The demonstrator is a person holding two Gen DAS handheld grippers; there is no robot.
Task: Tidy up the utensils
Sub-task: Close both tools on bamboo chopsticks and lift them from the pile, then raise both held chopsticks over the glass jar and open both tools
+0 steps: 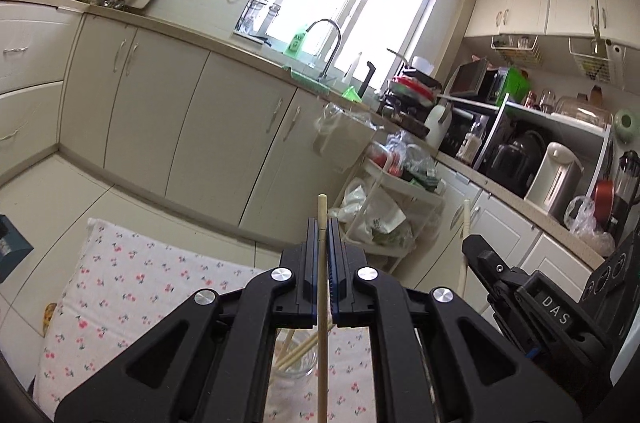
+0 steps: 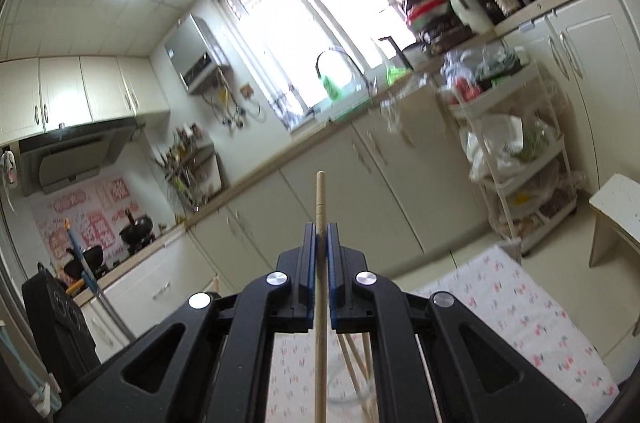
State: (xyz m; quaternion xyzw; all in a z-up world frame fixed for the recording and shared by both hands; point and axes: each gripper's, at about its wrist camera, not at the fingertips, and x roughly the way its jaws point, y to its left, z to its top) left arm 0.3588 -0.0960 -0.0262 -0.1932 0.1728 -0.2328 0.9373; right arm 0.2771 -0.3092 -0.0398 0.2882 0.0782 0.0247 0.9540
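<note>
i have each gripper's jaws clamped on one chopstick. several chopsticks already stand in the glass jar; these two remain.

Left chopstick: bottom end runs off the picture's edge.
Glass jar: mostly hidden behind the black arms.
Right chopstick: bottom end cut off too.
Cart: blurry.

Open air ahead; glass jar stands below.
</note>
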